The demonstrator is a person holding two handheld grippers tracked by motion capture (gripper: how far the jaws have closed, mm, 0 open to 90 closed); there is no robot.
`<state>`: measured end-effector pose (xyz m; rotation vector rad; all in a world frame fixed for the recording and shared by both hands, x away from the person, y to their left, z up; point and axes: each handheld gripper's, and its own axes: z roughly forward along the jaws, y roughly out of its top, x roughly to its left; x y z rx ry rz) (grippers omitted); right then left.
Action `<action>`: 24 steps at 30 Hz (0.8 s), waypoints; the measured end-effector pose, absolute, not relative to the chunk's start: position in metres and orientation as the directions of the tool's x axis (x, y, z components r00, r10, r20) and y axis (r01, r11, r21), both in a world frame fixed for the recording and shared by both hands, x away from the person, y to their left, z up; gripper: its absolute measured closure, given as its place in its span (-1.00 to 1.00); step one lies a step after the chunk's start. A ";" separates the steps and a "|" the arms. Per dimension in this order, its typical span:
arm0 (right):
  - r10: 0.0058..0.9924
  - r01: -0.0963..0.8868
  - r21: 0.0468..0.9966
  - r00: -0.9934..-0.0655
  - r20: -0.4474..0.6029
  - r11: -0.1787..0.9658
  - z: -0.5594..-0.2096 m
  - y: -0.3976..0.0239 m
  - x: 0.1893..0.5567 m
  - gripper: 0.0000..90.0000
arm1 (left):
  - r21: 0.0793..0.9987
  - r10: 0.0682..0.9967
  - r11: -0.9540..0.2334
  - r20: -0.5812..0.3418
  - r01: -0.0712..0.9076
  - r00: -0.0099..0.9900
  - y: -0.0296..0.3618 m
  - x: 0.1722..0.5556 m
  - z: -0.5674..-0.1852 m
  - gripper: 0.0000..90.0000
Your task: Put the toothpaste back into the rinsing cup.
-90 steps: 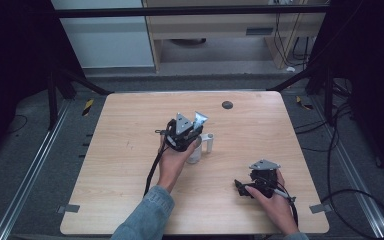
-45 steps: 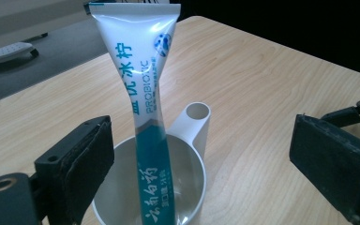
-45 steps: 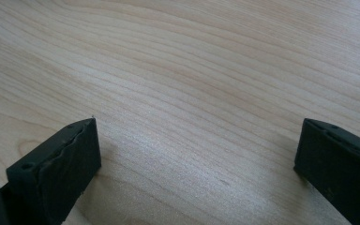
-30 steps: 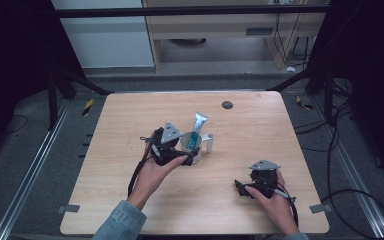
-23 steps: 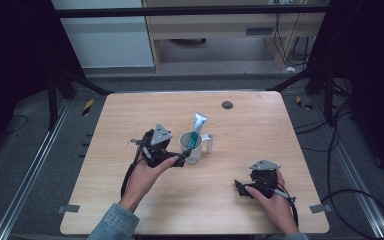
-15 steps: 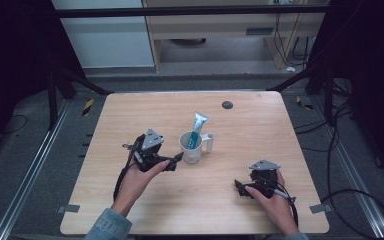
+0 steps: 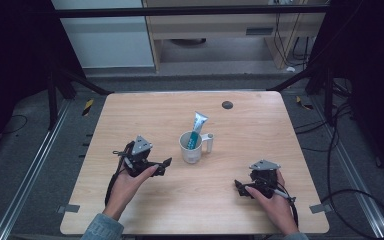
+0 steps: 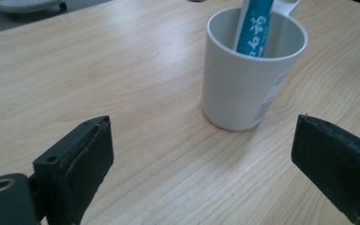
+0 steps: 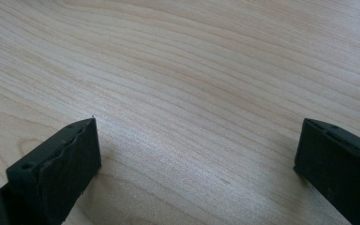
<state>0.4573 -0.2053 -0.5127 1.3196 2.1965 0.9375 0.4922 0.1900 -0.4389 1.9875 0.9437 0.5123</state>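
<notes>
Both grippers are black: the left gripper (image 7: 166, 162) carries a grey three-cornered plate on top, behind its jaws, with a black cable looping back from it along the forearm, and the right gripper (image 7: 238, 186) has the same grey plate and a black cable trailing back past the hand. In the left gripper view the jaws are thick, blocky black pads with slightly wavy inner faces, one with a small hole near its top edge and a brass-coloured ring set in the body below it. The right gripper view shows matching black pads with small holes along their top edges, and a blue denim sleeve (image 7: 102, 228) covers the left forearm.
</notes>
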 end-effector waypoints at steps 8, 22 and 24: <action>0.884 0.608 0.724 -0.468 -0.005 0.326 -0.513 -0.205 0.457 -0.99 | 0.810 0.795 -0.334 -0.033 0.482 0.606 0.202 0.493 -0.462 -0.87; 0.884 0.608 0.724 -0.468 -0.005 0.326 -0.513 -0.205 0.457 -0.99 | 0.763 0.846 -0.346 0.001 0.547 0.533 0.241 0.499 -0.487 -0.89; 0.884 0.608 0.724 -0.468 -0.005 0.326 -0.513 -0.205 0.457 -0.99 | 0.761 0.867 -0.323 0.000 0.562 0.499 0.256 0.501 -0.489 -0.89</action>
